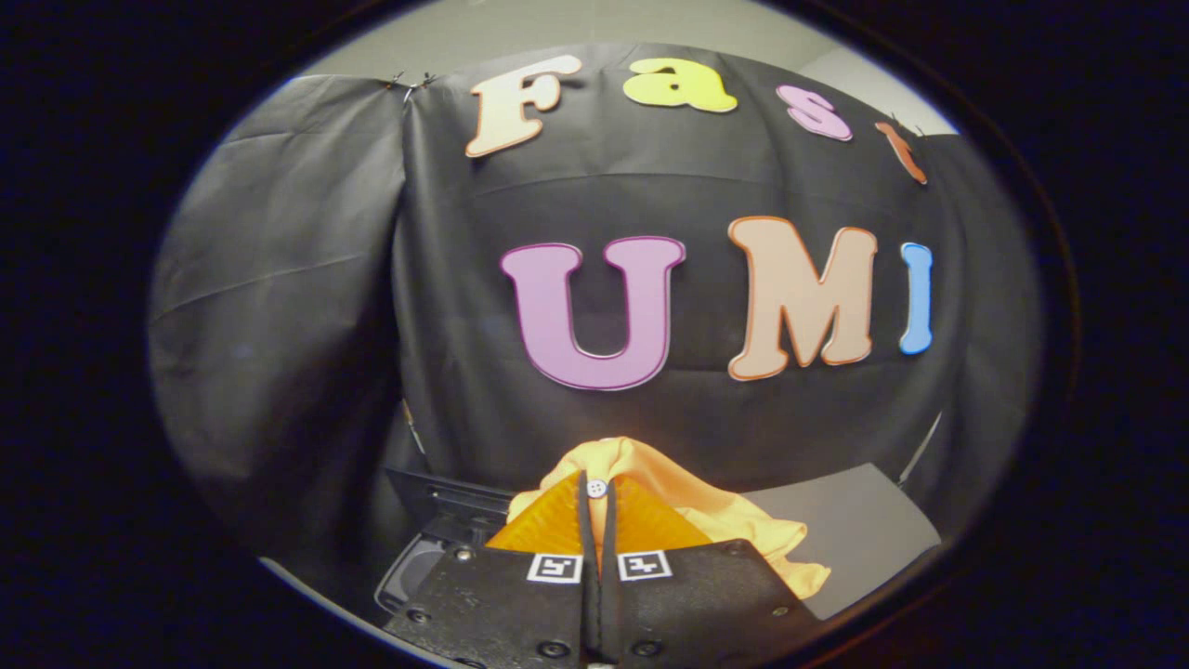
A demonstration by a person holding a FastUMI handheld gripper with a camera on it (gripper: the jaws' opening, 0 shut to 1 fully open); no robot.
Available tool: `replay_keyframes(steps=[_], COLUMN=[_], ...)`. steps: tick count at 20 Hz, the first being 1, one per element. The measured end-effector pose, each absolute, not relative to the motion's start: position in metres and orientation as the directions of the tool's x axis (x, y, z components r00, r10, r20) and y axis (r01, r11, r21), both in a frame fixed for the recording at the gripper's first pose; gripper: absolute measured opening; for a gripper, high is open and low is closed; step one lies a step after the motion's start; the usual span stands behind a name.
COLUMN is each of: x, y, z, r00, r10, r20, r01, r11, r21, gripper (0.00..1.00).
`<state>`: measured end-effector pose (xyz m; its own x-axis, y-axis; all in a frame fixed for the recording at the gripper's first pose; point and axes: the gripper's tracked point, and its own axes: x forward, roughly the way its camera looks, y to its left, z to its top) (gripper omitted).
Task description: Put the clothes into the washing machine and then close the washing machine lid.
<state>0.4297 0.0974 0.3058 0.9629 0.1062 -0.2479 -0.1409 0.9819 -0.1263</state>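
My gripper (596,492) is shut on a piece of orange-yellow clothing (706,506), whose small white button (597,487) shows right at the fingertips. The cloth bunches up above the tips and hangs down to the right of the fingers. Below and to the left of the fingers lies the dark washing machine (437,520), with its raised lid at the back and part of the round opening (409,571) showing beside the left finger. The gripper is held up above the machine, facing the booth's back wall.
A grey tabletop (864,530) lies to the right, beyond the hanging cloth. Black cloth walls close the booth behind and on the left.
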Motion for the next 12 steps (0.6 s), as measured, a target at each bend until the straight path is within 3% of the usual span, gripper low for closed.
replay_keyframes(steps=[12], x=[0.452], y=[0.209], z=[0.245], r00=[0.913], r10=[0.256], r20=[-0.317], r01=[-0.276], r11=[0.961], r21=[-0.02], gripper=[0.0])
